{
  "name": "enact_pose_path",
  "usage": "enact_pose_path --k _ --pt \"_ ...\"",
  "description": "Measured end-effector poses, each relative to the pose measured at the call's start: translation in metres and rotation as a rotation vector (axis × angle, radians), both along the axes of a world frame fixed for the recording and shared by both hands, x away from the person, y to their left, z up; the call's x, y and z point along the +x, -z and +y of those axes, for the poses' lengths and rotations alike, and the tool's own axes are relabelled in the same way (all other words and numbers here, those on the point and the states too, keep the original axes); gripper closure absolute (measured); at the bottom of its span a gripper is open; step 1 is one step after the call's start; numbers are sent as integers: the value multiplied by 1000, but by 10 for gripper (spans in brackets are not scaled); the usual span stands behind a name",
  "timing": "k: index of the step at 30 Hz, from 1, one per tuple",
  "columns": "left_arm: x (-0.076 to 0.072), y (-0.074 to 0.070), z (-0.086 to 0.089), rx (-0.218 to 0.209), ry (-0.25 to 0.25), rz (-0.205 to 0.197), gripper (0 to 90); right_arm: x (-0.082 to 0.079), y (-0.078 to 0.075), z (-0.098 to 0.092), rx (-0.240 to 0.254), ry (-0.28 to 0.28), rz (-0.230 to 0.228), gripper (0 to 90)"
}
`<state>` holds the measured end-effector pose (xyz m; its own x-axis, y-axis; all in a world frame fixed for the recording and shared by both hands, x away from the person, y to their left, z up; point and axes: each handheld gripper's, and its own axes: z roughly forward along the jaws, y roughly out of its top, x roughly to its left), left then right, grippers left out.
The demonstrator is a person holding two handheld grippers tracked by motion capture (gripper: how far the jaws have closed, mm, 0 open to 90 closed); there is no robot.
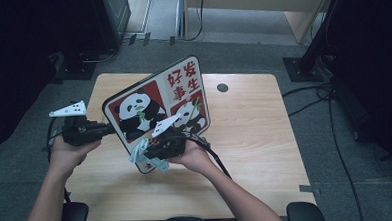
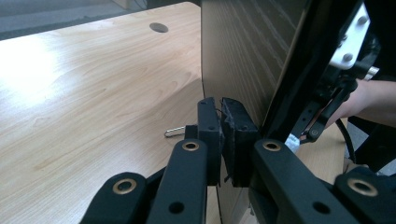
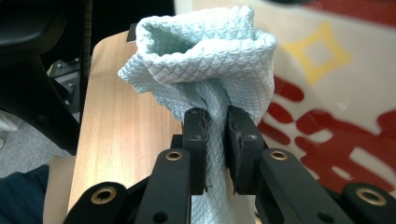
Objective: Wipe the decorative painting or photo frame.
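A board (image 1: 156,99) printed with pandas and red characters is held tilted above the wooden table (image 1: 255,138). My left gripper (image 1: 107,128) is shut on the board's left edge. In the left gripper view the jaws (image 2: 220,135) pinch that thin edge, with the board's brown wood-grain back (image 2: 243,56) rising beyond. My right gripper (image 1: 145,152) is shut on a pale blue cloth (image 1: 137,154) at the board's lower front. In the right gripper view the bunched waffle-textured cloth (image 3: 205,51) stands up from between the jaws (image 3: 215,140), beside the board's printed face (image 3: 327,93).
A round cable hole (image 1: 222,88) sits near the table's far edge. A small metal loop (image 2: 175,131) lies on the tabletop by my left jaws. Cables (image 1: 329,104) and stand feet (image 1: 302,68) are on the floor to the right, dark equipment (image 1: 81,60) to the far left.
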<state>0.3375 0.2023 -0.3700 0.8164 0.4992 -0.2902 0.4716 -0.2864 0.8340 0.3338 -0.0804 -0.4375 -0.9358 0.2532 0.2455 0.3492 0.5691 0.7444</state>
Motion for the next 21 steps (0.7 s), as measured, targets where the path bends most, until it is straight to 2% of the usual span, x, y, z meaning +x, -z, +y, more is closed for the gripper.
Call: enact_pose_path --k 7,11,16,21 --pt "0 1 0 4 3 -5 866 -2 16 -3 -20 -5 11 794" --pt "0 1 0 2 2 -4 866 -3 27 -6 -40 -3 33 794" --pt "0 1 0 1 2 -2 864 -4 38 -9 -39 9 52 794" --pt "0 0 0 1 2 -3 864 -7 52 -13 -66 19 65 794"
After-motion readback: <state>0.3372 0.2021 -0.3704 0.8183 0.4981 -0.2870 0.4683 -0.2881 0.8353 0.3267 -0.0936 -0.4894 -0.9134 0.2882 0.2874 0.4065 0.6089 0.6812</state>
